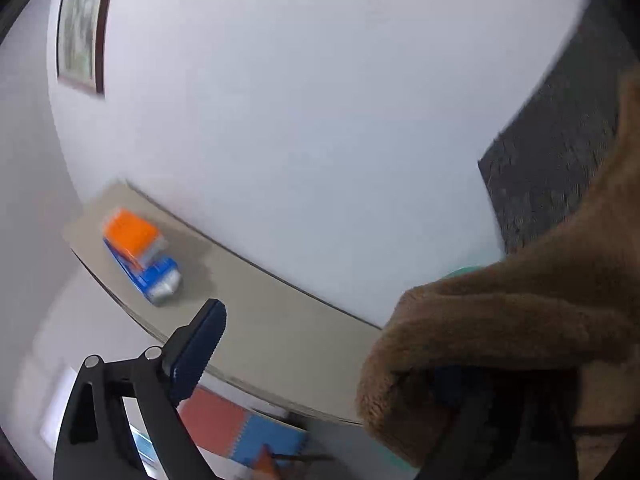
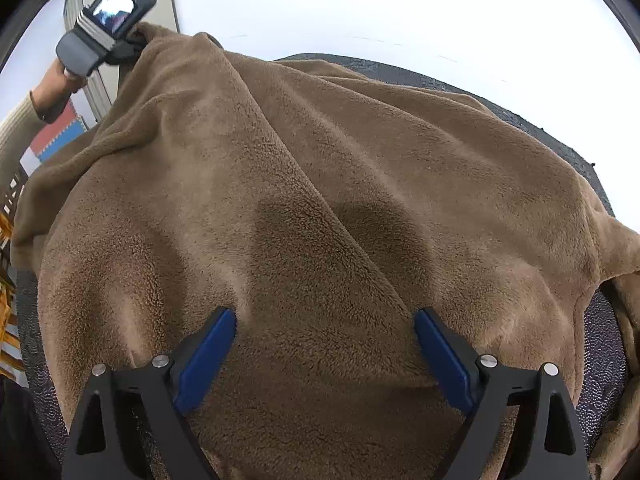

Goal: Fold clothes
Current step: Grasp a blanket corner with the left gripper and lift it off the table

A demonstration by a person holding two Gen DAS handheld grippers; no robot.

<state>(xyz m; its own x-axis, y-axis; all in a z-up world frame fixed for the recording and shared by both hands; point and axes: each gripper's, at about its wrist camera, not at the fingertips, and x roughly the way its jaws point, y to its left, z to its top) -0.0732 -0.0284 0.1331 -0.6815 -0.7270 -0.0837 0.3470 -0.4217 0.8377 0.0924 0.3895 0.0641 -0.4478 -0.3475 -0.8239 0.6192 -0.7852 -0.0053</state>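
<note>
Presently: brown plush fleece garment (image 2: 320, 208), soft, limp, bulky, spread over dark speckled surface (image 2: 600, 320). Best taken at hem or corner. Right gripper (image 2: 326, 344) fingers spread, pressing fleece; left gripper (image 1: 360, 360) released, fabric draped.

Your left gripper (image 1: 344, 360) is showing only one blue finger (image 1: 198, 354) in the left wrist view; brown fleece (image 1: 500, 340) is draping over the other, so you can't see whether any pad is pressing cloth. That whole view is smearing: the orange-and-blue toy truck (image 1: 140, 254) on the shelf left of the fleece is reading as blur, and the framed picture (image 1: 82, 24) above it is getting clipped by the lens rim. In the right wrist view, the fleece is covering most of the dark mat (image 2: 596, 392) beneath it, and its lower edge is running out of frame.
</note>
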